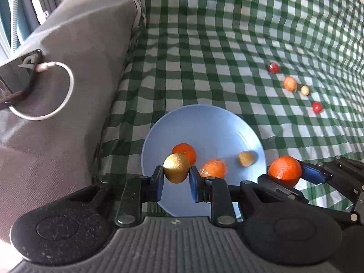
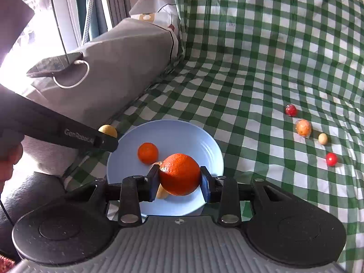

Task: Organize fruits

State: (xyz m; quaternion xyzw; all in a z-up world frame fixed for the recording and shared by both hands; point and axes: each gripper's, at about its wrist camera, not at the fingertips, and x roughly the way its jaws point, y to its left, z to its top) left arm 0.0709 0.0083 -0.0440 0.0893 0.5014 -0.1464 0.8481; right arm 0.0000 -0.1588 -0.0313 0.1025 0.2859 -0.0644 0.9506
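Left gripper (image 1: 176, 179) jaws pinching yellow round fruit (image 1: 176, 168), right gripper (image 2: 179, 183) jaws pinching orange mandarin (image 2: 179, 174), both over light-blue round plate (image 2: 182, 134).

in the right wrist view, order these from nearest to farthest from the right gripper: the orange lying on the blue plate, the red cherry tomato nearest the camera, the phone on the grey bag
From the right gripper, shut on a large orange:
1. Orange on the blue plate, just up and left, on the plate.
2. Red cherry tomato, off to the right on the checked cloth.
3. Phone, far up left on the grey bag.
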